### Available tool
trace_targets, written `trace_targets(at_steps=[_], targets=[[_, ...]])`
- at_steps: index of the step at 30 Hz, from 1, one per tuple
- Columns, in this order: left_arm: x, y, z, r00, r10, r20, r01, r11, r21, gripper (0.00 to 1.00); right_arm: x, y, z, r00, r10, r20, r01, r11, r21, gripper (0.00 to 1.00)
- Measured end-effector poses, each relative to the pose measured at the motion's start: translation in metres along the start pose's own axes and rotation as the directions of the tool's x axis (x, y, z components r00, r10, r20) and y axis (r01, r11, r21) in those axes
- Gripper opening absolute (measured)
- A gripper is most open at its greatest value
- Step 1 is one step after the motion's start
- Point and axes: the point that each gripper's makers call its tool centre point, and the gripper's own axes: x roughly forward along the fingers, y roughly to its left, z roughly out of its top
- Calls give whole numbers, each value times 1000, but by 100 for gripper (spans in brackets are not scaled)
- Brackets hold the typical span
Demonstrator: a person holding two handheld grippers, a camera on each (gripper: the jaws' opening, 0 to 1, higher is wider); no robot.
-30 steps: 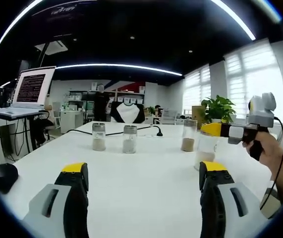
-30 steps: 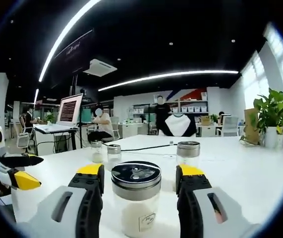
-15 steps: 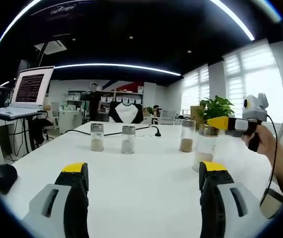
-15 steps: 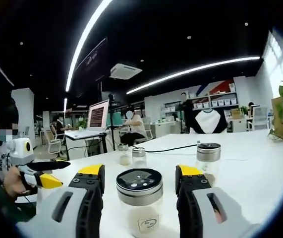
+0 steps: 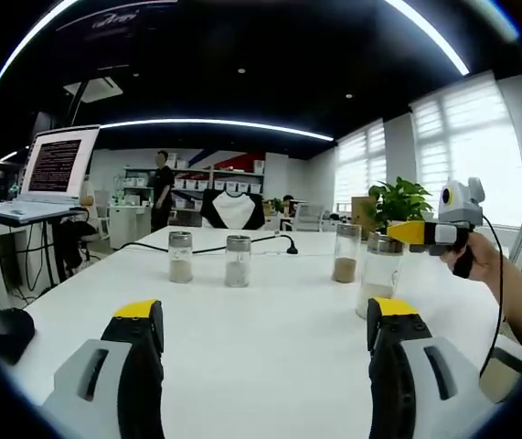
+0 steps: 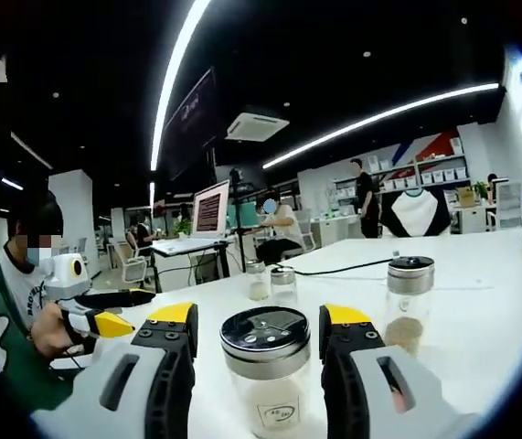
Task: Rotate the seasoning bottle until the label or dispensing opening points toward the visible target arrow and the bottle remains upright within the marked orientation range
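The seasoning bottle (image 6: 266, 384), clear glass with a metal shaker lid and white powder, stands upright on the white table (image 6: 480, 293). Its small label faces the camera. My right gripper (image 6: 259, 322) is shut on it, one yellow-tipped jaw on each side. In the left gripper view the same bottle (image 5: 377, 274) stands at the right, with the right gripper (image 5: 396, 234) held level at its lid by a hand. My left gripper (image 5: 265, 313) stands open over bare table, nothing between its jaws. It also shows at the left of the right gripper view, left gripper (image 6: 137, 311).
Three more shaker bottles stand on the table: two with pale contents (image 5: 181, 255) (image 5: 238, 260) and one with brown (image 5: 346, 252). A black cable (image 5: 270, 240) runs behind them. A laptop (image 5: 55, 169) stands on a stand at the left, a black mouse (image 5: 5, 325) below it.
The right gripper has swung round with the bottle; its label still faces the camera while the room has slid right. My left gripper has stayed still. A person far back walked left.
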Motion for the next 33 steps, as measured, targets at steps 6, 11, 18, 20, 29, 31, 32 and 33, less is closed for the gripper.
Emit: trace_targets(at_steps=[6, 11, 18, 20, 29, 31, 32, 33], targets=[[0, 0, 0, 1000, -6, -1, 6, 1000, -11, 97, 1, -6, 0, 1000, -18, -24, 17, 1000, -22, 53], [0, 1, 2, 1000, -3, 4, 3, 1000, -8, 97, 5, 1, -2, 999, 24, -41, -25, 1000, -14, 52], [3, 3, 1, 1000, 1, -1, -1, 1000, -11, 97, 7, -6, -9, 997, 10, -71, -13, 999, -38, 49], [4, 2, 0, 1000, 0, -6, 0, 1000, -11, 97, 7, -8, -9, 998, 12, -64, -14, 1000, -26, 46], [4, 6, -1, 999, 43, -9, -42, 997, 68, 97, 6, -8, -11, 998, 33, -61, -35, 999, -32, 40], [3, 3, 2, 1000, 19, 4, -19, 999, 35, 97, 5, -7, -11, 998, 34, -57, -36, 999, -38, 40], [3, 3, 1, 1000, 19, 1, -19, 999, 36, 96, 6, -7, -11, 998, 33, -56, -35, 999, -38, 40], [3, 4, 1, 1000, 23, -1, -23, 999, 43, 96, 6, -8, -11, 998, 29, -55, -31, 999, -39, 40]])
